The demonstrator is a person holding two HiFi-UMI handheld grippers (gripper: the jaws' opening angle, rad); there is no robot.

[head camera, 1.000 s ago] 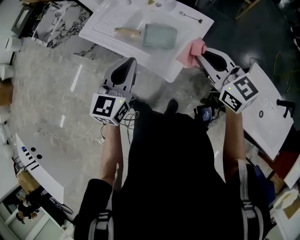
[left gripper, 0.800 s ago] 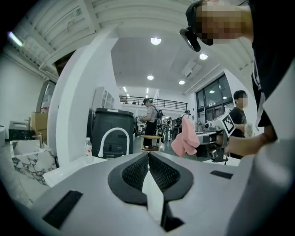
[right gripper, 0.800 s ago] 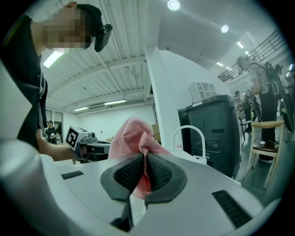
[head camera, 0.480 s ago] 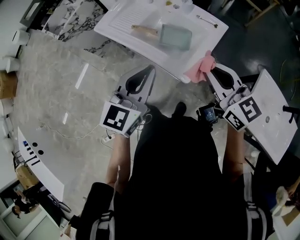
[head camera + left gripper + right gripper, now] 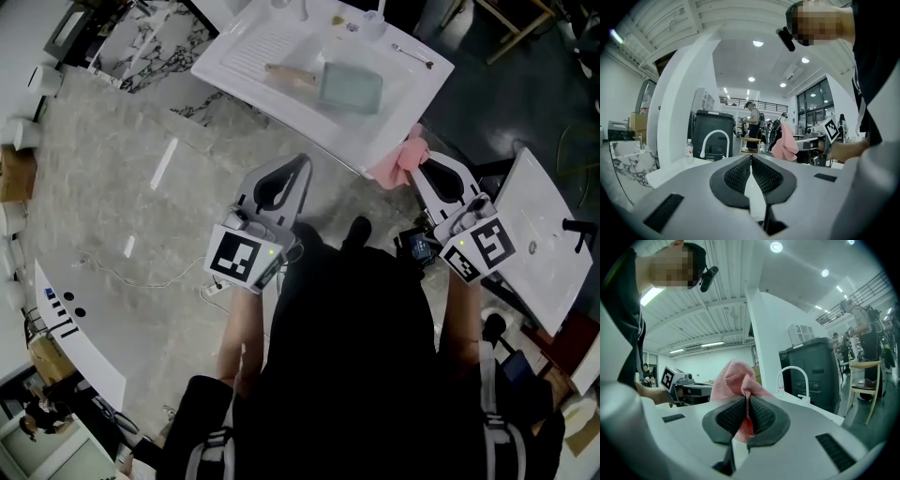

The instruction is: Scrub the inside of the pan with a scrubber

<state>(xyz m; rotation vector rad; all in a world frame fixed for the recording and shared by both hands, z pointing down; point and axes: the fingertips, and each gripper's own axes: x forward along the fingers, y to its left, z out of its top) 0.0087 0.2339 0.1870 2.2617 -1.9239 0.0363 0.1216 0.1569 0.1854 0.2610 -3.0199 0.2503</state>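
Note:
The pale green square pan (image 5: 352, 87) with a wooden handle (image 5: 289, 75) lies in the white sink (image 5: 246, 49) at the top of the head view. My right gripper (image 5: 417, 167) (image 5: 749, 401) is shut on a pink mesh scrubber (image 5: 397, 161) (image 5: 737, 377), held in the air by the sink's near right corner. My left gripper (image 5: 301, 163) (image 5: 751, 158) is shut with nothing between its jaws, just short of the sink's near edge. From the left gripper view, the scrubber (image 5: 783, 140) hangs off the right gripper (image 5: 824, 137).
A spoon (image 5: 412, 54) lies on the sink's right rim. A white faucet (image 5: 712, 140) (image 5: 794, 376) rises before a black bin (image 5: 712, 133). Another white panel (image 5: 536, 246) stands at the right. Cables (image 5: 141, 274) trail over the grey floor. People stand far off.
The head view has swung, and the sink sits more to the right. Both grippers stay shut near the sink's near edge. The left one has come closer to the right one.

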